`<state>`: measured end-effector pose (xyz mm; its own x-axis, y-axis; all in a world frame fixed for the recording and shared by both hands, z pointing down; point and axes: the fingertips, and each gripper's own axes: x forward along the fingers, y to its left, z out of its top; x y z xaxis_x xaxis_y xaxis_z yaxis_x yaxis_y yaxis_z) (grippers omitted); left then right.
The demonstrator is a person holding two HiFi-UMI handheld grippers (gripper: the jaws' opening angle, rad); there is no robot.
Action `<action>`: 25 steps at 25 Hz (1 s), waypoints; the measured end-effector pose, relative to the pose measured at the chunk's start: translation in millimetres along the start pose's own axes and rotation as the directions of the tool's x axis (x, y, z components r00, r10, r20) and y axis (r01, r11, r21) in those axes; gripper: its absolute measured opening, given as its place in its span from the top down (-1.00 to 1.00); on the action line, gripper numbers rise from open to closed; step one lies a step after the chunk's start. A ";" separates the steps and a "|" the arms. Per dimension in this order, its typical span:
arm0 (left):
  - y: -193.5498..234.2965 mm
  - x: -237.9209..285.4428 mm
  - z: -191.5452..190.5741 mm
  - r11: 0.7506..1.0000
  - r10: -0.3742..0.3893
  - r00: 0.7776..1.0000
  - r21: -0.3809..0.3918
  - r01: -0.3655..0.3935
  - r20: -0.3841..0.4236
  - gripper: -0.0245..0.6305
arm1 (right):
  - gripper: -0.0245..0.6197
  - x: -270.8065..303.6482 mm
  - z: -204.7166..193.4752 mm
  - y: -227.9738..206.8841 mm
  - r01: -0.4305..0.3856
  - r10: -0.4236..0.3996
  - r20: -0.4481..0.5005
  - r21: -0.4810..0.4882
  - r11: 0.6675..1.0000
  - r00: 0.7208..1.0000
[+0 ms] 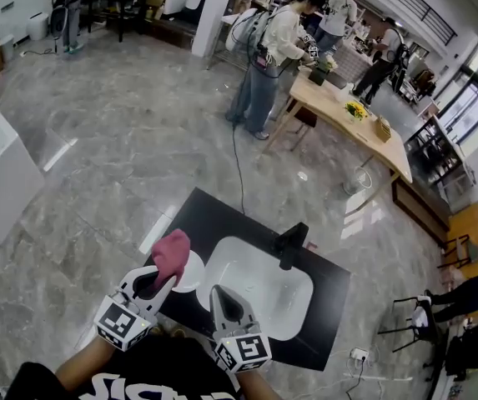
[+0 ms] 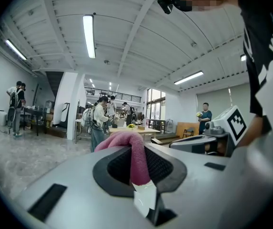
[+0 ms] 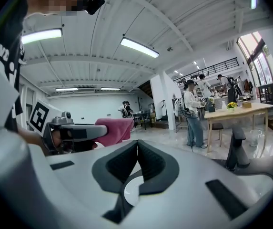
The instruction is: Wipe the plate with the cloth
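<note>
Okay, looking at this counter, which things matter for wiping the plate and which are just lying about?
For the job:
pink cloth, clamped in the left gripper
white plate, beside the sink
right gripper, shut and empty

Just lying about:
sink
black faucet
wooden table with yellow flowers, further back

Pink cloth [image 1: 172, 255], white plate [image 1: 191, 278], black countertop [image 1: 332, 323].
</note>
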<state>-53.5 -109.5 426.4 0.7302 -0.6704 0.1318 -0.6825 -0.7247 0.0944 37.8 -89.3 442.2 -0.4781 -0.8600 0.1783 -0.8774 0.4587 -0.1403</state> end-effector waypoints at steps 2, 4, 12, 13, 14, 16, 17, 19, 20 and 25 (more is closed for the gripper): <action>-0.3 6.7 -4.4 1.000 -0.001 1.000 -0.004 0.000 -0.005 0.77 | 0.86 3.5 -6.6 -7.0 0.001 -0.001 -0.012 0.006 1.000 1.000; 0.3 11.8 -3.6 1.000 0.000 1.000 -0.007 0.000 -0.015 0.77 | 0.86 8.6 -14.8 -13.0 -0.002 0.003 -0.029 0.023 1.000 1.000; 14.0 35.6 -22.9 1.000 0.007 0.999 -0.021 -0.008 -0.046 0.77 | 0.85 58.4 -107.7 -49.0 -0.054 0.120 -0.194 0.316 0.947 0.974; 15.4 36.3 -23.8 1.000 0.011 0.999 -0.024 -0.012 -0.051 0.77 | 0.85 62.8 -119.8 -54.8 -0.041 0.125 -0.219 0.353 0.935 0.968; 17.2 37.1 -22.9 0.999 0.018 0.998 -0.028 -0.019 -0.058 0.77 | 0.83 66.9 -131.5 -60.8 -0.026 0.129 -0.243 0.386 0.922 0.961; 21.5 40.3 -24.3 0.999 0.029 0.997 -0.035 -0.031 -0.069 0.77 | 0.71 75.4 -153.8 -71.7 -0.002 0.143 -0.291 0.436 0.900 0.946; 23.6 42.9 -28.9 0.999 0.029 0.997 -0.035 -0.031 -0.071 0.77 | 0.59 80.0 -164.2 -76.7 0.007 0.153 -0.311 0.459 0.888 0.938; 27.8 48.6 -35.8 0.999 0.030 0.997 -0.035 -0.033 -0.075 0.77 | 0.50 88.1 -183.8 -85.3 0.028 0.177 -0.347 0.512 0.858 0.921; 29.7 51.0 -36.7 0.999 0.033 0.996 -0.037 -0.036 -0.078 0.77 | 0.48 91.0 -193.7 -88.6 0.041 0.190 -0.366 0.539 0.841 0.911; 37.3 58.3 -38.6 0.998 0.045 0.995 -0.044 -0.050 -0.093 0.77 | 0.45 96.8 -236.8 -96.7 0.102 0.245 -0.453 0.616 0.781 0.857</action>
<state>-37.6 -169.4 475.7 0.6923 -0.6851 0.2268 -0.7187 -0.6830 0.1306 67.1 -164.0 703.7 -0.6424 -0.5231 0.5601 -0.7106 0.1327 -0.6910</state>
